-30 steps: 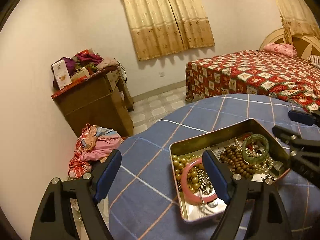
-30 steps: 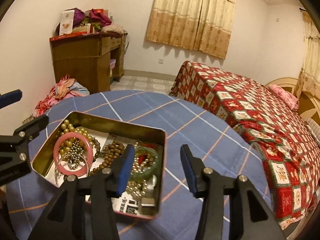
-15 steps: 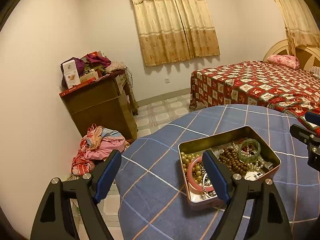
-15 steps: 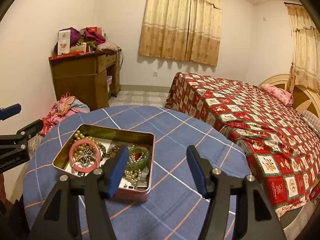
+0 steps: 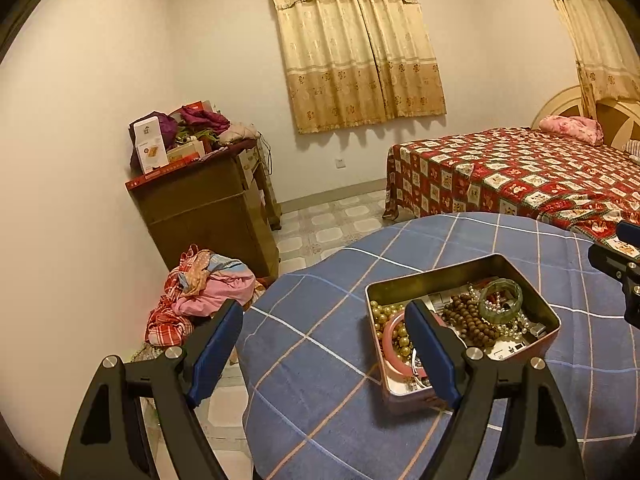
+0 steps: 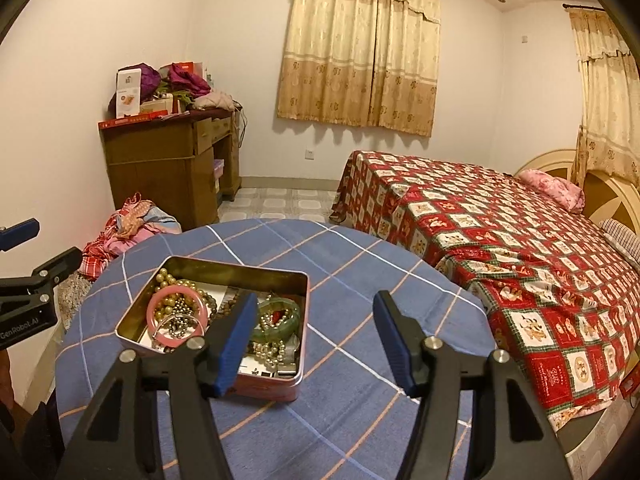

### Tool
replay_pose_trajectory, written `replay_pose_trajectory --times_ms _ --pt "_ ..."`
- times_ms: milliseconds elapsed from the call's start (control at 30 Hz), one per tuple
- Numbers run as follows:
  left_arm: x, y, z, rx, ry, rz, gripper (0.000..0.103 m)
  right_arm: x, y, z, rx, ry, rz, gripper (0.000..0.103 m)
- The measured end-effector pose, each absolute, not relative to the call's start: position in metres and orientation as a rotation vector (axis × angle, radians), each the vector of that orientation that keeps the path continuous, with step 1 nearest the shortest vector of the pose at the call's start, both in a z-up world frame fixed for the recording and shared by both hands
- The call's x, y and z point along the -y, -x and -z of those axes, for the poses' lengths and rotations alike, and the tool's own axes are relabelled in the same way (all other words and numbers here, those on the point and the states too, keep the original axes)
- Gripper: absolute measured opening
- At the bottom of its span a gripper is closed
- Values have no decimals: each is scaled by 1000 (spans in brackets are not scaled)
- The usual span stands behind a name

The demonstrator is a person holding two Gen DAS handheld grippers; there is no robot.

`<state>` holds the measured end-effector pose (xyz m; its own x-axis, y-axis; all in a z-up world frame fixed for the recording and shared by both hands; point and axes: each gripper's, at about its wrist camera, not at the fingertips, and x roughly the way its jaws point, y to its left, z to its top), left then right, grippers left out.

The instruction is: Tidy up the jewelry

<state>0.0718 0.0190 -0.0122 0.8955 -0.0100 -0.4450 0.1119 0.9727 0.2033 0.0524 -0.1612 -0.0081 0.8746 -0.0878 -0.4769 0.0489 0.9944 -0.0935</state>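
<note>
An open metal tin (image 5: 532,280) (image 6: 240,270) stands on the round table with a blue checked cloth (image 5: 328,352) (image 6: 360,264). It holds a pink bangle (image 5: 390,342) (image 6: 154,312), a green bangle (image 5: 518,294) (image 6: 294,320), brown beads (image 5: 468,316) and pearl strands (image 6: 168,278). My left gripper (image 5: 326,344) is open and empty, above the table's left edge, left of the tin. My right gripper (image 6: 316,340) is open and empty, above the cloth at the tin's right side.
A wooden desk (image 5: 208,212) (image 6: 168,164) piled with boxes and clothes stands by the wall. A heap of clothes (image 5: 200,292) (image 6: 128,228) lies on the tiled floor. A bed with a red patterned cover (image 5: 520,176) (image 6: 500,248) is on the right.
Both grippers have pulled back and up from the tin, so it looks smaller and farther. Both stay open and empty. The jewelry has not moved.
</note>
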Motion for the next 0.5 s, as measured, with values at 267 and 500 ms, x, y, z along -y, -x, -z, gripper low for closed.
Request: replay_pose_trajectory --times_ms 267,500 --pt "-20 -70 12 -454 -229 62 83 160 -51 7 -497 77 70 62" --pt "-20 -69 11 -456 -229 61 83 159 -51 6 -496 76 69 62"
